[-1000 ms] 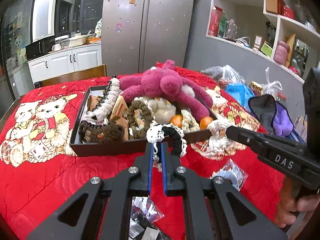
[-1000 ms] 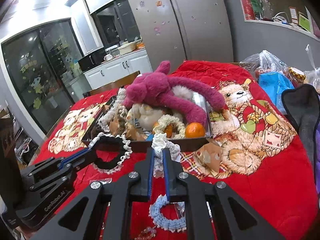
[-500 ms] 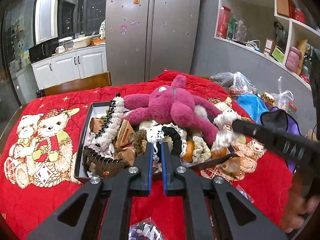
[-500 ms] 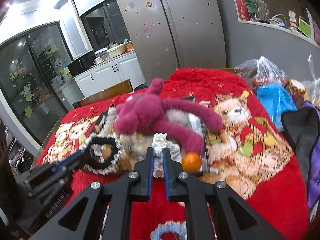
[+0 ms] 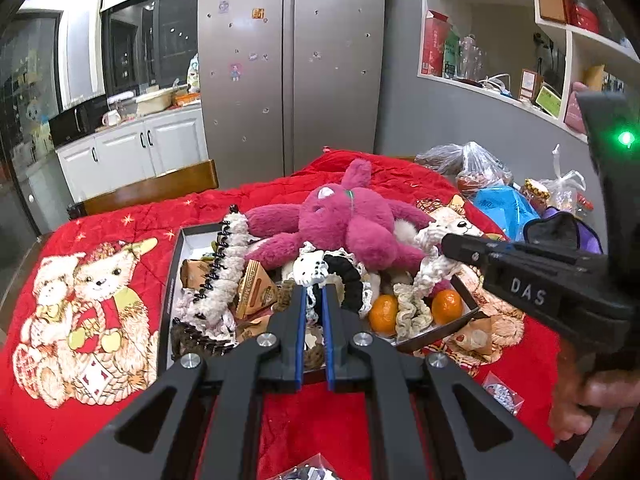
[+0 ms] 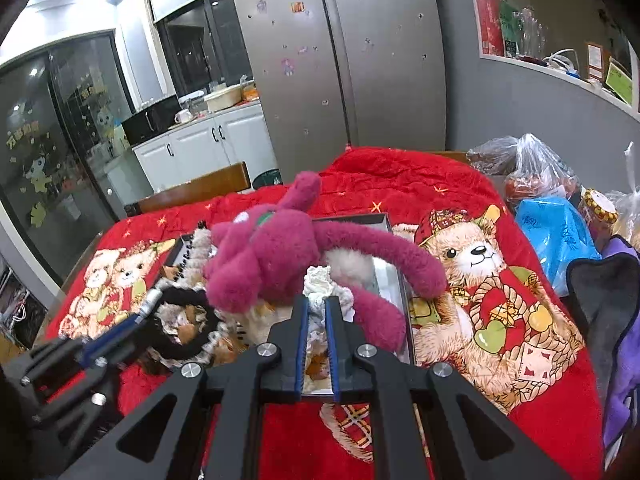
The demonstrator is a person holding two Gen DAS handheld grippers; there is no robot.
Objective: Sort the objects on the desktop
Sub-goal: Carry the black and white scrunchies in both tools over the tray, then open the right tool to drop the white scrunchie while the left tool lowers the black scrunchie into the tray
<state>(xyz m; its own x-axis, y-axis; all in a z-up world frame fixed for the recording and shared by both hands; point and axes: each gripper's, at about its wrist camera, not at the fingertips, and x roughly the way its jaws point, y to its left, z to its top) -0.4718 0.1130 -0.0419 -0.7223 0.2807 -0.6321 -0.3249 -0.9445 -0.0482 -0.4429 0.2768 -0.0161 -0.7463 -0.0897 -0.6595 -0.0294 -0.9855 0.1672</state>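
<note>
A: Why are both scrunchies hanging over the tray (image 5: 170, 280)?

B: Probably to be dropped in. The left gripper (image 5: 313, 292) pinches the black-and-white scrunchie (image 5: 340, 270); the right gripper (image 6: 317, 307) is clamped on the cream scrunchie (image 6: 320, 282).

A: Do the views differ?

B: The left view shows oranges (image 5: 383, 314) in the tray; the right view hides them behind the plush toy (image 6: 280, 256).

A white frilly hair band (image 6: 320, 292) is pinched by the right gripper (image 6: 317, 308) over a dark tray (image 6: 408, 320). A pink soft toy (image 6: 288, 260) is laid across the tray. A black hair band (image 6: 188, 328) is pinched by the left gripper (image 6: 150, 304). A red blanket (image 6: 400, 184) is spread underneath.
</note>
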